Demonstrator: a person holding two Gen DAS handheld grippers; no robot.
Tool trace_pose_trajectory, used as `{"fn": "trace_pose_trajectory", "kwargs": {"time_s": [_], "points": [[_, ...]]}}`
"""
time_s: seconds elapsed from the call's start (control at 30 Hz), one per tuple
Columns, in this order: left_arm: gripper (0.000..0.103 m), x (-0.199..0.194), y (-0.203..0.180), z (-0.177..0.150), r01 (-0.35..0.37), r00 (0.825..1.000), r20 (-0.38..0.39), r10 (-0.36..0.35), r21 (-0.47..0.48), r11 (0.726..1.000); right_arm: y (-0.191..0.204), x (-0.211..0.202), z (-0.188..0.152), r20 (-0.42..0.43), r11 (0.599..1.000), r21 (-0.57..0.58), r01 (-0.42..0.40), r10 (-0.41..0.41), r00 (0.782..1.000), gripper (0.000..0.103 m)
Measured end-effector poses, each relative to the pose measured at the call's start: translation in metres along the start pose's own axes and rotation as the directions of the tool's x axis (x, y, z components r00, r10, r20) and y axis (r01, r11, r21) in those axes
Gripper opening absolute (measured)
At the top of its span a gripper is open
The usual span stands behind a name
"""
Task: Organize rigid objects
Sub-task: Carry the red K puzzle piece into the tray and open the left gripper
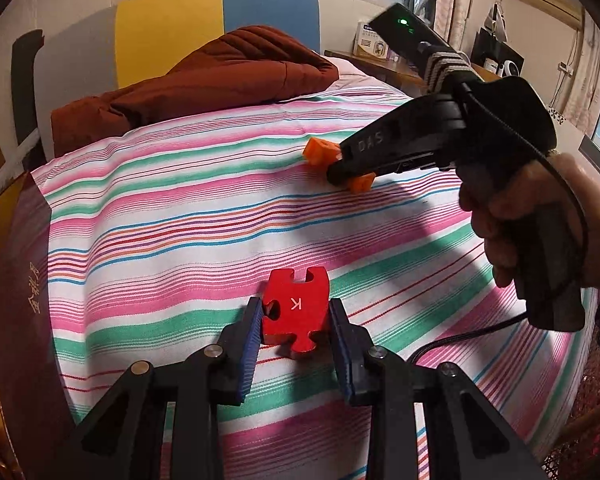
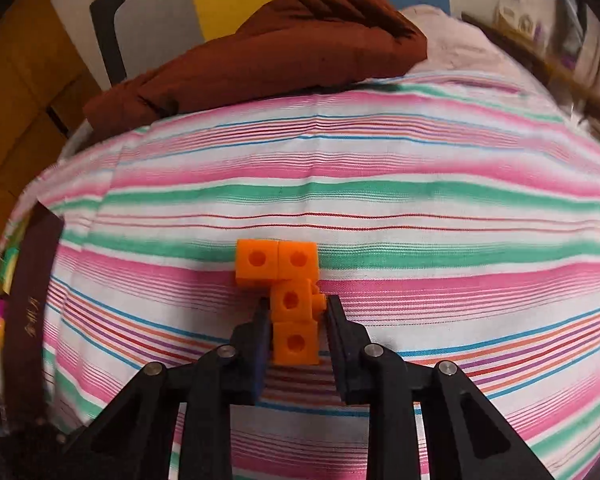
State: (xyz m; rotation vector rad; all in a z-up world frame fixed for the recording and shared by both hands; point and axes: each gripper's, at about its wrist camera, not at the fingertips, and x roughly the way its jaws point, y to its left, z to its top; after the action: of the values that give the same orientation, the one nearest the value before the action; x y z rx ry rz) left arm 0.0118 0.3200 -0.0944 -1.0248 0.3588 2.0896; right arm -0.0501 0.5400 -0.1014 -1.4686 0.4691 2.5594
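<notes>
Striped cotton sheet (image 1: pixel 172 216) in pink, green and white covers the bed, with a rust-brown quilted cover (image 1: pixel 204 76) bunched at the far end. Left gripper (image 1: pixel 296 312) is clamped on a flat red jigsaw-shaped block marked K (image 1: pixel 296 312), pads pressed to both of its sides, the block resting on the sheet. Right gripper (image 2: pixel 296 312), seen in a hand (image 1: pixel 520 216), is closed around an orange plastic piece built of linked cubes (image 2: pixel 292 300), gripping its lower cubes against the sheet, well apart from the red block.

Home bedroom; striped bed sheet (image 1: pixel 188 216); quilt (image 1: pixel 204 76).
</notes>
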Motion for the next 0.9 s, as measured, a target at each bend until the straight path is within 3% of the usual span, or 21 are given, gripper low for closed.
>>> {"fn": "trace_pose_trajectory", "kwargs": {"time_s": [0.3,0.43,0.67,0.9], "points": [[0.032,-0.019,0.001,-0.014,-0.033,0.999,0.001,0.033,0.008,0.999,0.021,0.003,-0.004,0.061,0.984,-0.132,0.116,-0.109,0.992,0.026],[0.032,-0.033,0.008,-0.016,-0.031,0.999,0.005,0.032,-0.019,0.999,0.019,0.003,-0.004,0.070,0.985,-0.133,0.113,-0.104,0.992,0.026],[0.032,-0.081,0.013,-0.015,-0.014,0.997,0.077,0.016,-0.022,1.000,0.022,0.004,-0.009,0.092,0.982,-0.142,0.123,-0.111,0.990,0.026],[0.032,-0.136,0.038,-0.016,-0.006,0.989,0.144,0.020,-0.092,0.996,0.030,0.006,-0.012,0.121,0.968,-0.189,0.166,-0.145,0.982,0.026]]}}
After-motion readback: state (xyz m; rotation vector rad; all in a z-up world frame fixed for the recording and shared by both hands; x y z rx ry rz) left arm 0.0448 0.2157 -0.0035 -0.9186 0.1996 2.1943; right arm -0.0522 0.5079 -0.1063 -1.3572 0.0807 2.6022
